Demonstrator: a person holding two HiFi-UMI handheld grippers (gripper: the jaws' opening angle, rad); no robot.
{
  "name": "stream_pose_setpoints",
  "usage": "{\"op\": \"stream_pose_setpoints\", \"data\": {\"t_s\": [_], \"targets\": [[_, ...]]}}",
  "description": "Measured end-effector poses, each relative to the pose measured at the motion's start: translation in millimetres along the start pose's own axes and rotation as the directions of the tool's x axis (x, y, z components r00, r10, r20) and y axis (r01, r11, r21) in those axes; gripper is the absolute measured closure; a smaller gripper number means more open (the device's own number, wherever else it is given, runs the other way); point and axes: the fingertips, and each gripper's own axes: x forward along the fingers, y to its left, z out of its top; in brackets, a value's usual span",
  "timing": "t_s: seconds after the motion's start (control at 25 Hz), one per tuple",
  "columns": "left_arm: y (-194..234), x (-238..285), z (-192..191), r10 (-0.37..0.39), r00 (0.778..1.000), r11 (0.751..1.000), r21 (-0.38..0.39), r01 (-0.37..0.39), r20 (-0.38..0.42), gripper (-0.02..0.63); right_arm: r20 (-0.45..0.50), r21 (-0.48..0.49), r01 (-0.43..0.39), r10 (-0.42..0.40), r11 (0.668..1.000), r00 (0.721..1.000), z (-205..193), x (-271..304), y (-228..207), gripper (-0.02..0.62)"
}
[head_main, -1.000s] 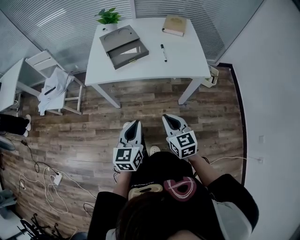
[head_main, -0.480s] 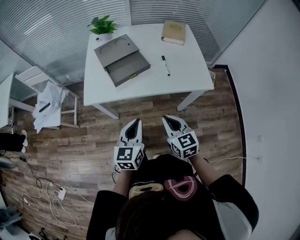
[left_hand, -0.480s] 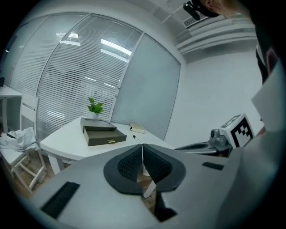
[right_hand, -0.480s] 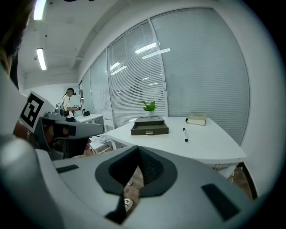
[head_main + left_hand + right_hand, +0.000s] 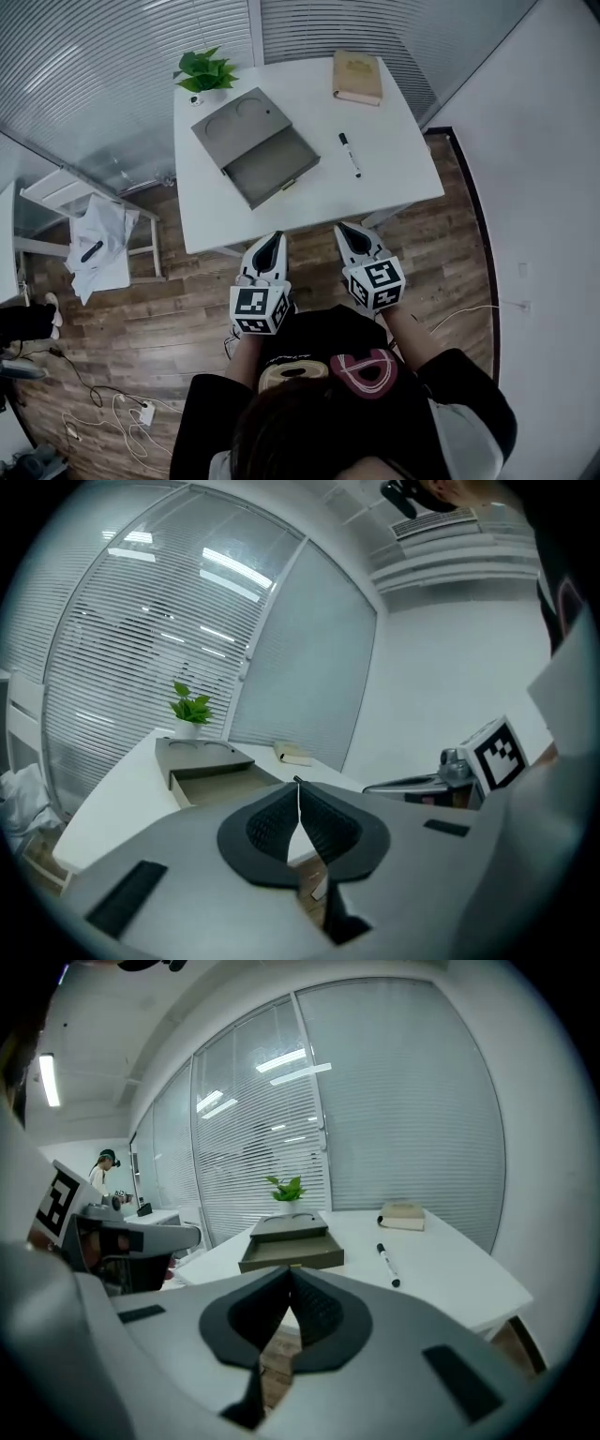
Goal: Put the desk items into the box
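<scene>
Grey box (image 5: pixel 255 145), drawer open, is seen sitting on the white bench (image 5: pixel 394 178). A marker pen (image 5: pixel 349 155) lies just right of it, a book (image 5: pixel 357 77) is at the far edge, and a potted plant (image 5: pixel 204 71) is at the far left corner. The wood floor (image 5: pixel 141 319) and a cloth-draped chair (image 5: pixel 94 239) are only picked up in the head view. A distant person (image 5: pixel 101 1171) is caught only in the right gripper view. The left gripper (image 5: pixel 277 236) and right gripper (image 5: pixel 344 228) are held side by side, tilted slightly downward, tips at the bench's near edge. Both sets of jaws are pressed together with nothing gripped.
</scene>
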Motion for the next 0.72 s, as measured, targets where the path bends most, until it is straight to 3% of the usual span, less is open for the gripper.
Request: {"op": "stream_pose_setpoints", "data": {"t_s": [0.28,0.72], "targets": [[35,26,20,-0.09,0.996,0.996,0.019,0.091,-0.02,0.586,-0.01,0.03,0.051,-0.051,0.998,0.999,14,41,12,0.584],[54,41,25,-0.101,0.994,0.995,0.004,0.102,-0.037,0.586,-0.036,0.088,0.153,-0.15,0.984,0.988,15,52,-16,0.584]]}}
